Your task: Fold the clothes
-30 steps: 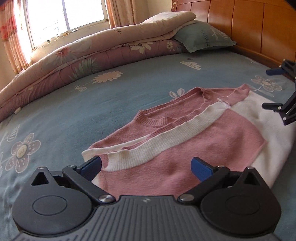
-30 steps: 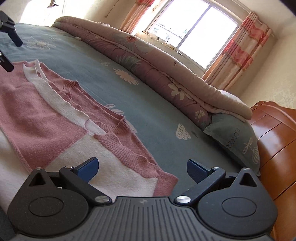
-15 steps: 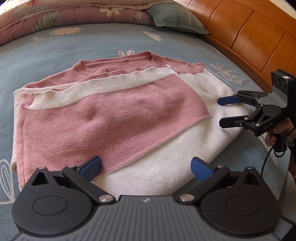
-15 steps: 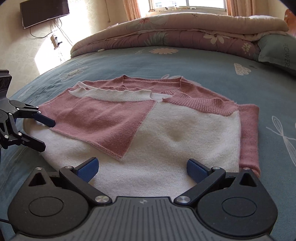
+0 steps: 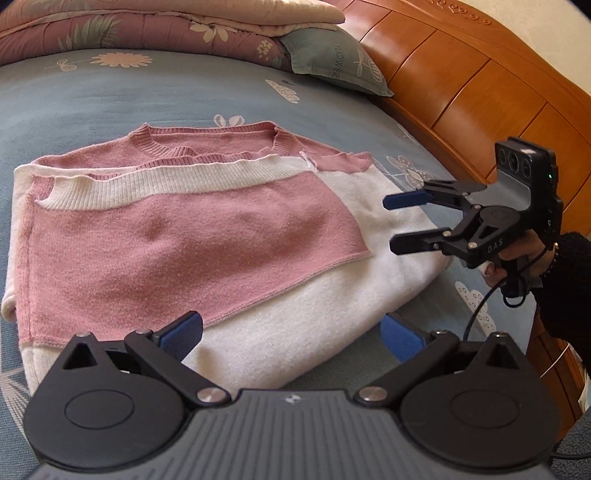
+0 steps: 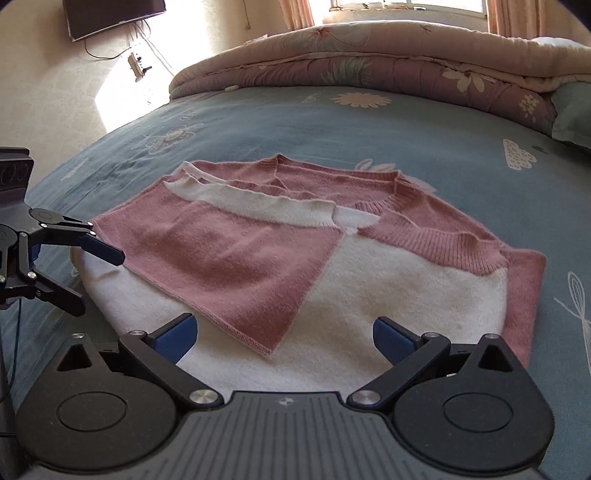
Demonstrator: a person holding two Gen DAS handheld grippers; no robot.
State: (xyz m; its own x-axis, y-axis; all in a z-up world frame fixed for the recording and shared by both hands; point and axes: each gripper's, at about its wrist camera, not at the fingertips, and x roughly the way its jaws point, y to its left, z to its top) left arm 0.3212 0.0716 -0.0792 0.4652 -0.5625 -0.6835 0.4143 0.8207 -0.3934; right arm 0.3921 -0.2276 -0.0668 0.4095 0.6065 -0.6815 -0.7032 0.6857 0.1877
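A pink and white knit sweater (image 5: pixel 192 236) lies partly folded on the blue bed sheet (image 5: pixel 129 92), one pink panel laid over its white body. The same sweater (image 6: pixel 295 266) fills the middle of the right wrist view. My left gripper (image 5: pixel 291 334) hovers open over the sweater's near white edge, holding nothing. It shows again at the left of the right wrist view as the left gripper (image 6: pixel 98 277), open beside the pink corner. My right gripper (image 6: pixel 282 334) is open above the white hem, and the right gripper (image 5: pixel 393 223) hangs open over the sweater's right edge.
A rolled floral quilt (image 6: pixel 369 62) and a grey pillow (image 5: pixel 332 62) lie along the far side of the bed. A wooden headboard (image 5: pixel 480 85) runs along the right. A person's hand (image 5: pixel 517 254) in a dark sleeve holds the right gripper. A wall-mounted screen (image 6: pixel 110 14) hangs behind.
Both grippers have swung from low, flat views along the bed to higher views looking down on the sweater. They have drawn closer to its two side edges, still open.
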